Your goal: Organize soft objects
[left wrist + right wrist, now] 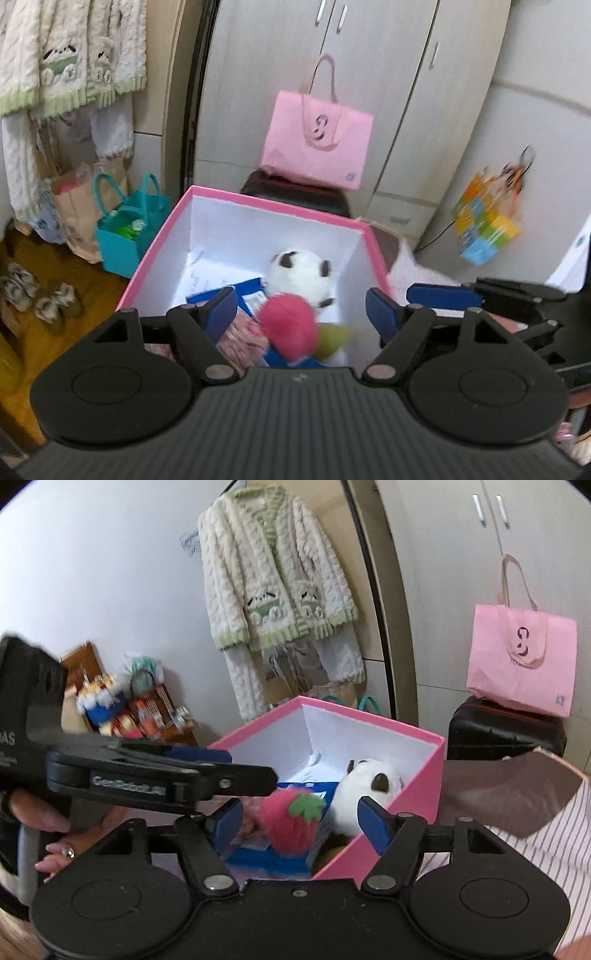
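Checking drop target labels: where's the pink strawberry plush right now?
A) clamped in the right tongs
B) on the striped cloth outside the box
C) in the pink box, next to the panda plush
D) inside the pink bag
C: the strawberry sits in the box beside the panda, free of the open right tongs.

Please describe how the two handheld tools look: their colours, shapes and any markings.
Both tools, left tool and right tool, are black with ribbed bodies, two round discs, silver pivot pins and blue pads on the fingers. Seen from the right wrist camera, the left one bears white lettering, too blurred to read surely.
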`<state>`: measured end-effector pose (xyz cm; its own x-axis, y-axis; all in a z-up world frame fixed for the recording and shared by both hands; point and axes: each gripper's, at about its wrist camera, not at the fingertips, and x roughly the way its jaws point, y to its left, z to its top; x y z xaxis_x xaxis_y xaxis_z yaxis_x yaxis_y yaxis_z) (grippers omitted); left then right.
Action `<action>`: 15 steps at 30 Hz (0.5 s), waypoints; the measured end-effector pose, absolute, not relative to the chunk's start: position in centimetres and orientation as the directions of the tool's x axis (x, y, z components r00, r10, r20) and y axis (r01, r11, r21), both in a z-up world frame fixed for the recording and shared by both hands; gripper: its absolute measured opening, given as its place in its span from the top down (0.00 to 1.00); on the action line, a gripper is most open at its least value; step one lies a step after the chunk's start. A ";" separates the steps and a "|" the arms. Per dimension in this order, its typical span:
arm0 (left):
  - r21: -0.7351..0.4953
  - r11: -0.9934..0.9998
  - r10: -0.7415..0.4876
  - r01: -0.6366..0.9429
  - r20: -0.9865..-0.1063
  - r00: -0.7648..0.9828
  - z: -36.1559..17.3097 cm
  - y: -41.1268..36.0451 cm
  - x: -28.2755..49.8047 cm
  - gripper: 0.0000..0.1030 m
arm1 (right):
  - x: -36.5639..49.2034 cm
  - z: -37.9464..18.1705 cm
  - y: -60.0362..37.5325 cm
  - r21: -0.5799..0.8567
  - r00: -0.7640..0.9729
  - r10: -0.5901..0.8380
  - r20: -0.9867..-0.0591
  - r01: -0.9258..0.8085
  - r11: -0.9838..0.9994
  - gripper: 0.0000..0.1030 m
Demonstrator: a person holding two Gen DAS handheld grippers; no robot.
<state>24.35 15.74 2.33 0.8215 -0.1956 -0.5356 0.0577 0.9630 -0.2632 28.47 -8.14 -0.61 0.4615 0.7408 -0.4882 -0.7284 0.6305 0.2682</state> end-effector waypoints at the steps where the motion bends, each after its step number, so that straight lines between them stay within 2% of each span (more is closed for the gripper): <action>1: -0.273 0.961 -0.189 0.044 -0.531 0.826 2.4 15.8 23.7 0.26 | 27.9 -0.5 -8.6 0.272 0.471 0.742 -0.477 -0.724 0.634 0.29; 6: -0.209 0.977 -0.145 0.050 -0.467 0.872 3.4 14.8 20.1 0.26 | 25.1 0.6 -11.3 0.257 0.529 0.719 -0.451 -0.695 0.672 0.28; 8: -0.186 0.981 -0.137 0.057 -0.453 0.881 3.6 14.3 19.1 0.26 | 23.6 1.1 -12.6 0.232 0.567 0.699 -0.435 -0.680 0.696 0.25; 15: -0.102 0.987 -0.159 0.128 -0.417 0.895 3.8 12.0 14.6 0.26 | 19.5 0.6 -17.3 0.243 0.669 0.611 -0.424 -0.565 0.788 0.23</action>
